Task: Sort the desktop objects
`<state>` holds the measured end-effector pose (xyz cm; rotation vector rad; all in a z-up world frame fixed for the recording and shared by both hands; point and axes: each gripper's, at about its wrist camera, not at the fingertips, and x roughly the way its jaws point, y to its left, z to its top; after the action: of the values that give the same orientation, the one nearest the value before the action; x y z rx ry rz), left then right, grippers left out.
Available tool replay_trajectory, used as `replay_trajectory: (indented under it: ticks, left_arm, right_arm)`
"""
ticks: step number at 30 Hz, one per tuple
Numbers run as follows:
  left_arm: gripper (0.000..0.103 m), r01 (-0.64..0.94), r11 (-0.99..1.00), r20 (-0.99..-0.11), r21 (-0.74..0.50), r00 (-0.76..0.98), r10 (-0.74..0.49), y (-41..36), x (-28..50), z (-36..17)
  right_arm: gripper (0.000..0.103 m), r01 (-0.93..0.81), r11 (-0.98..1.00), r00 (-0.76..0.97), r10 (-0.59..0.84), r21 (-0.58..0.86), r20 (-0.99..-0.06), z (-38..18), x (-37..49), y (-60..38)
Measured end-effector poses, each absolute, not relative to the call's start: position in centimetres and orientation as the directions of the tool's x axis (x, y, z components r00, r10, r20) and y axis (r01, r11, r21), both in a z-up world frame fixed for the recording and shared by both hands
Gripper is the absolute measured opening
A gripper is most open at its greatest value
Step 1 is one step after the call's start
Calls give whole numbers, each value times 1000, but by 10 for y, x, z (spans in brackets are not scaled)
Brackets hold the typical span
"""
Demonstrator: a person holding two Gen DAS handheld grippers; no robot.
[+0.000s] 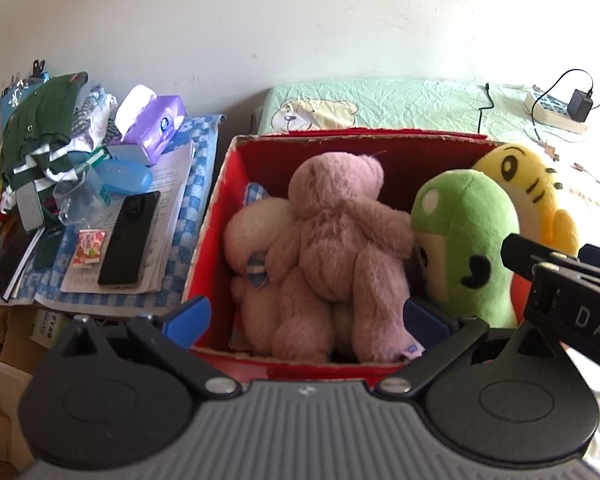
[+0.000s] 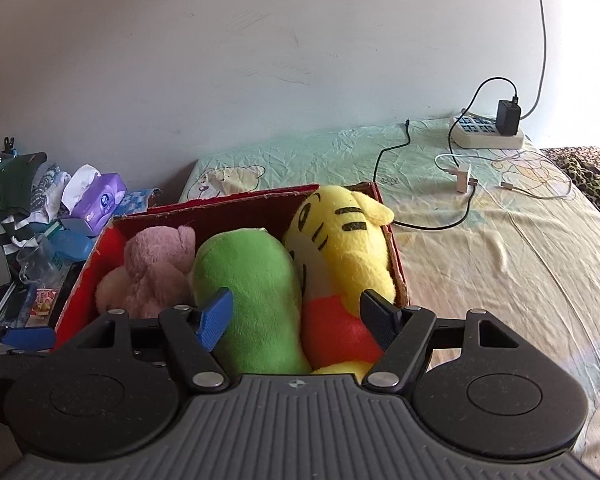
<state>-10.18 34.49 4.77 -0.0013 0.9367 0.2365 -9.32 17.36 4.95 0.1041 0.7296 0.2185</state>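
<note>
Open red cardboard box (image 1: 216, 216) already holds four soft toys: fuzzy pink plush bear (image 1: 340, 240), cream plush (image 1: 252, 232) left of it, green plush frog (image 2: 256, 292) and yellow striped plush tiger (image 2: 340, 248) on the box's right. Left gripper (image 1: 306, 318) and right gripper (image 2: 296, 316) hover at the box's near rim, jaws apart, empty. Left of the box: purple tissue pack (image 1: 156, 124), black phone (image 1: 130, 236), clothes; judged unsorted.
</note>
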Motion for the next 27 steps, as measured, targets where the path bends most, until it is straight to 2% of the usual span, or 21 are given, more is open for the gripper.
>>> replay_trajectory:
  ticks: [27]
  left_arm:
    - [103,-221,971,-814,92,544,201,343,-93,35]
  right_arm:
    - [72,-213,952,690,304,217,-657,42,-82,170]
